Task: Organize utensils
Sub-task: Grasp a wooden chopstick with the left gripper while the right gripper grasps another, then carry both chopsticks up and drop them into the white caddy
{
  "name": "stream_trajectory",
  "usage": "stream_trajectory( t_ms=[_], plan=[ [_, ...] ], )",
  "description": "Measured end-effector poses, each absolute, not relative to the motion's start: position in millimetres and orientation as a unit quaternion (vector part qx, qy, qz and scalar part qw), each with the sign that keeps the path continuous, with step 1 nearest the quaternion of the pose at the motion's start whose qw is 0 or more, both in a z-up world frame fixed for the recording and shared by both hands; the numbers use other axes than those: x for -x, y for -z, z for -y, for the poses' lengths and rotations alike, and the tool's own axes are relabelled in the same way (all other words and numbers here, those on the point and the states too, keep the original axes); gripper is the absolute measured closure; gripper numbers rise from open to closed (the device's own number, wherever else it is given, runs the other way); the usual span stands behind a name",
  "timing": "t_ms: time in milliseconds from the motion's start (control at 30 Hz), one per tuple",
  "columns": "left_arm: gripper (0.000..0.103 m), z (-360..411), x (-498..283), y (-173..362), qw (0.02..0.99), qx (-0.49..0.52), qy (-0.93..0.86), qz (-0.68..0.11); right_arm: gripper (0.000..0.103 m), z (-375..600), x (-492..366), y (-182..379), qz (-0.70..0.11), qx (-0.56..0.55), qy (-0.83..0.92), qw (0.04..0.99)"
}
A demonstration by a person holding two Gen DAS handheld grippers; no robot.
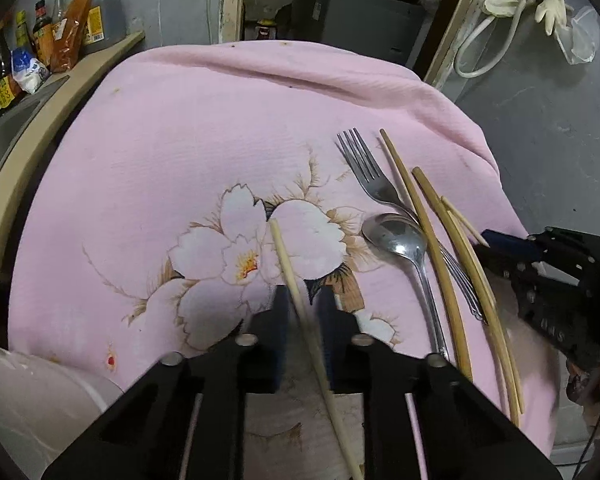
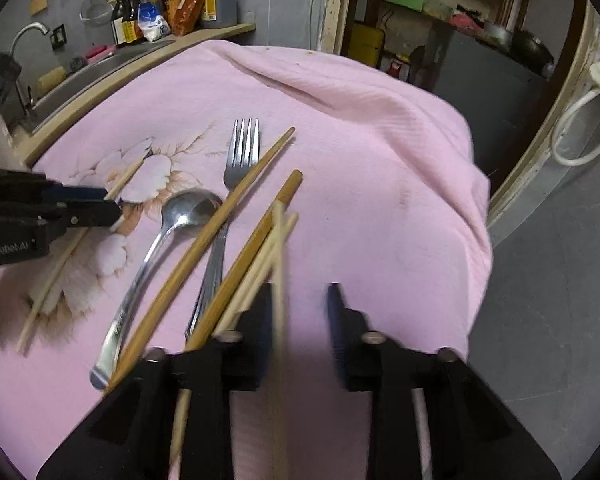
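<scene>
On a pink flowered cloth (image 1: 180,128) lie a steel fork (image 1: 364,172), a steel spoon (image 1: 396,240) and two dark bamboo chopsticks (image 1: 440,256). My left gripper (image 1: 304,300) has its fingers close around a pale chopstick (image 1: 288,264), which runs between them; it also shows in the right wrist view (image 2: 60,256). My right gripper (image 2: 300,296) is open. A blurred pale chopstick (image 2: 278,280) stands beside its left finger, free of the jaws. A second pale chopstick (image 2: 260,268) lies by the dark ones (image 2: 204,244).
A sink (image 2: 100,68) with a tap and a shelf of sauce bottles (image 2: 168,0) border the cloth at the far left. A white bowl (image 1: 28,392) sits at the near left. The cloth falls off the table edge on the right, above a grey floor (image 2: 540,280).
</scene>
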State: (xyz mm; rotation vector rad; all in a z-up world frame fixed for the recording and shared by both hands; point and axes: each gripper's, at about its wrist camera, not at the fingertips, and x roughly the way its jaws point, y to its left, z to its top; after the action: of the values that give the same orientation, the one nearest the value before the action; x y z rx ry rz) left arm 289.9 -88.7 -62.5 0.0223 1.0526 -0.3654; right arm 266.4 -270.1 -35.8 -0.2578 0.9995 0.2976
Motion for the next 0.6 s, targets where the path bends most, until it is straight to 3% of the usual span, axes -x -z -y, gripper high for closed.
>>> stream_trajectory(
  t_ms=[300,600],
  plan=[
    [0.101,85.9,-269.9,47.4,0.862,0.017,0.192,-0.469,0.100,277.7,-259.4,24.4,-0.455,0.071,-0.145,0.876],
    [0.101,75.6,-209.5,-7.5,0.937,0.038,0.183,-0.294,0.100,269.6,-186.5,-27.8,-0.258,0.039,-0.141,0.955]
  ],
)
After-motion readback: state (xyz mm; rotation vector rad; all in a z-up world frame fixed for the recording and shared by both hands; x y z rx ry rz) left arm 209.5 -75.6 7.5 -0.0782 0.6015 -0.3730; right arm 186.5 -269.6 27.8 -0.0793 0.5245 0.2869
